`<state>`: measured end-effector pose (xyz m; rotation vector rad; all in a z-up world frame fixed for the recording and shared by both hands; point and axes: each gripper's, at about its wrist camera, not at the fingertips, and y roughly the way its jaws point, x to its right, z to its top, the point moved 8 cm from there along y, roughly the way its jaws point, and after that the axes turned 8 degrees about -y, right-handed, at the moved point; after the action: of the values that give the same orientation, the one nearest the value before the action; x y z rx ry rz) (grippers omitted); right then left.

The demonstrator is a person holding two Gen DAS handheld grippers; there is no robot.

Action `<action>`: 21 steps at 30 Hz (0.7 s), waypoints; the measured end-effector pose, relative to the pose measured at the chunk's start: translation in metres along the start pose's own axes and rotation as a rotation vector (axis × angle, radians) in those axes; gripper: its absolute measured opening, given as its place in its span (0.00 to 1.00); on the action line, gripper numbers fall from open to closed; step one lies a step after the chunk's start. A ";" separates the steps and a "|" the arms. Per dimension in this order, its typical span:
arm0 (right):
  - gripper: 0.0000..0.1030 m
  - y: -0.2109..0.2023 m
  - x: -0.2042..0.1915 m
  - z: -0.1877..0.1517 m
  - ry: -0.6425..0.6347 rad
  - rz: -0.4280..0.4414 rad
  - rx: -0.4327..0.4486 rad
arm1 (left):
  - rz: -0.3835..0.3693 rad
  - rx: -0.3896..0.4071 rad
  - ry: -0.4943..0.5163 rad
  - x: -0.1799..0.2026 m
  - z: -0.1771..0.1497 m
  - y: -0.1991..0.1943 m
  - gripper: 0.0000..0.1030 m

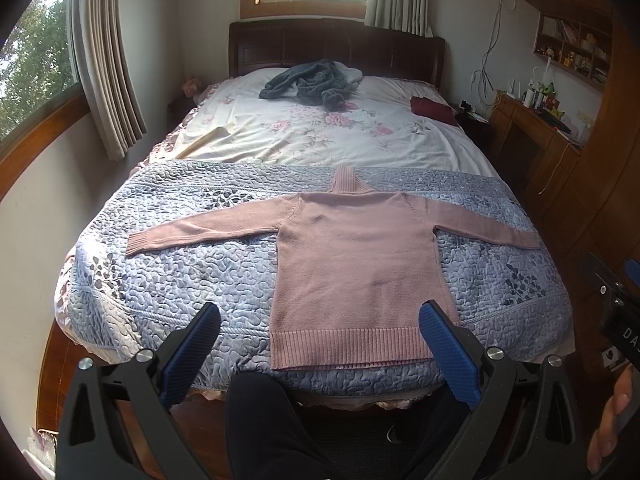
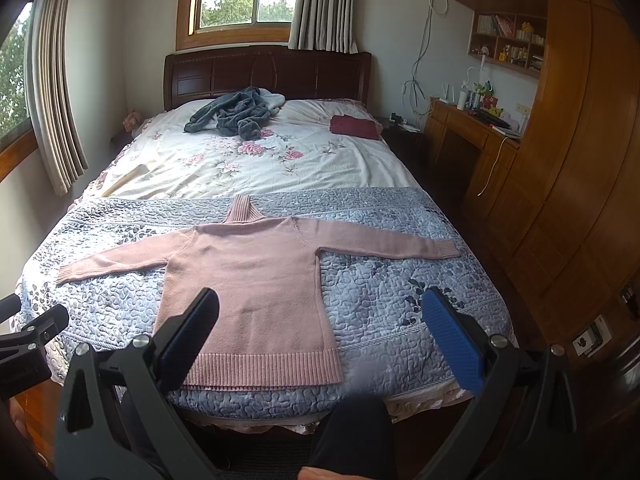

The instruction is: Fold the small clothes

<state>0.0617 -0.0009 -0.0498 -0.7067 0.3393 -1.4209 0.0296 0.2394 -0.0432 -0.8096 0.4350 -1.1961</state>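
Pink knit is what we work on here: one sweater (image 1: 356, 264) lies flat on the grey quilt (image 1: 192, 280) at the foot of the bed (image 1: 304, 136), collar toward the headboard, hem nearest us, both sleeves stretched out sideways. In the left wrist view, our left gripper (image 1: 320, 340) hangs above the bed's near edge, spread wide and empty, with the hem straight ahead between its fingers. The sweater's long axis runs away from us; the sleeve line crosses it. The left cuff lies well off to the left, the right cuff near the quilt's right edge.

In the right wrist view, our right gripper (image 2: 320, 336) is likewise wide open and holds nothing. The sweater (image 2: 248, 284) sits ahead and left of its centre, so we judge each gripper nearer to the sleeve on its own side.

By count: one pink sweater with two sleeves, one crumpled dark grey garment (image 2: 232, 114) near the headboard, one folded maroon cloth (image 2: 354, 126) beside it.
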 end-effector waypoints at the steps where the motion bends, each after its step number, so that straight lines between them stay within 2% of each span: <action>1: 0.97 0.000 0.000 0.000 0.000 0.000 0.000 | 0.000 0.001 0.001 0.001 0.000 0.001 0.96; 6: 0.97 0.004 0.000 0.000 0.000 0.003 -0.006 | 0.005 0.003 0.004 0.003 0.004 -0.008 0.96; 13: 0.97 0.015 0.000 0.001 -0.002 -0.001 -0.021 | 0.010 -0.001 0.005 -0.002 0.008 0.007 0.96; 21: 0.97 0.060 0.011 0.006 0.007 0.013 -0.058 | 0.016 -0.023 0.010 0.000 0.017 0.037 0.96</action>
<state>0.1136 -0.0107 -0.0804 -0.7455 0.3917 -1.4059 0.0657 0.2498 -0.0597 -0.8191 0.4635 -1.1820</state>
